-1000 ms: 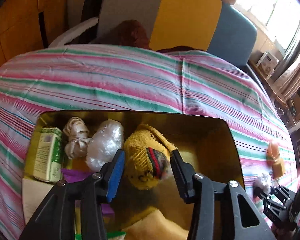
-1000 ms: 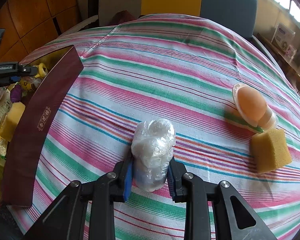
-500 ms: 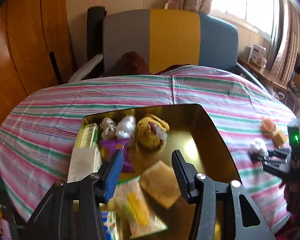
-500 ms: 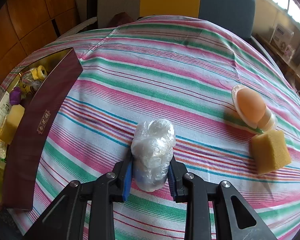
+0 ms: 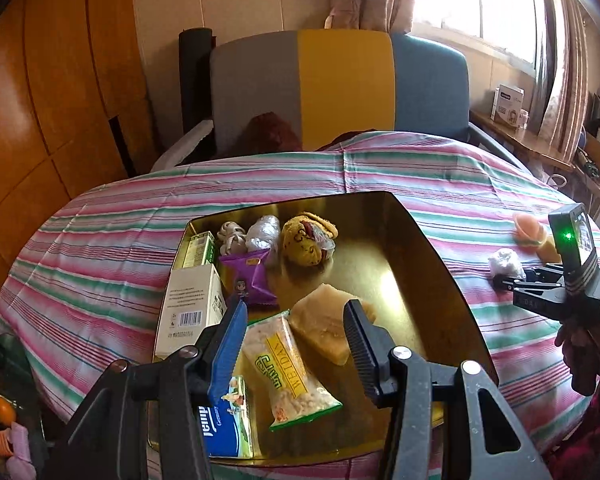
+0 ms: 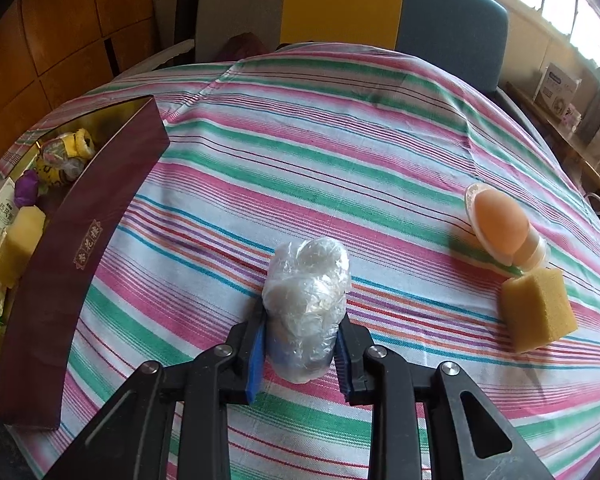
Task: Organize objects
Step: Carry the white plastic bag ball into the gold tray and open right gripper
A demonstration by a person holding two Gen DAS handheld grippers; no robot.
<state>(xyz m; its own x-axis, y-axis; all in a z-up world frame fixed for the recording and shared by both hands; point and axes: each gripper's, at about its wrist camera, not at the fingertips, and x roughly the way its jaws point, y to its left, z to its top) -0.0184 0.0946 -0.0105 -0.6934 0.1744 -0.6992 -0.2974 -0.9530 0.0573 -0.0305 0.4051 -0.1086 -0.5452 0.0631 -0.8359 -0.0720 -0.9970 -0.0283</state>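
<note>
Fingers on your right gripper (image 6: 300, 354) are clamped on the plastic-wrapped bundle (image 6: 306, 300), which seems to sit on the striped tablecloth (image 6: 340, 168), right of the maroon box (image 6: 80, 248). Your left gripper (image 5: 296, 320) hangs open and empty over that box's gold inside.

The snack packet (image 5: 288, 364) lying near the front edge of the gold tray (image 5: 428, 248) bears a yellow band reading "WEIDA". The white box (image 5: 192, 308) along the tray's left edge carries a barcode; its small print is illegible. Gold characters on the tray's maroon outer wall (image 6: 88, 240) cannot be read.
</note>
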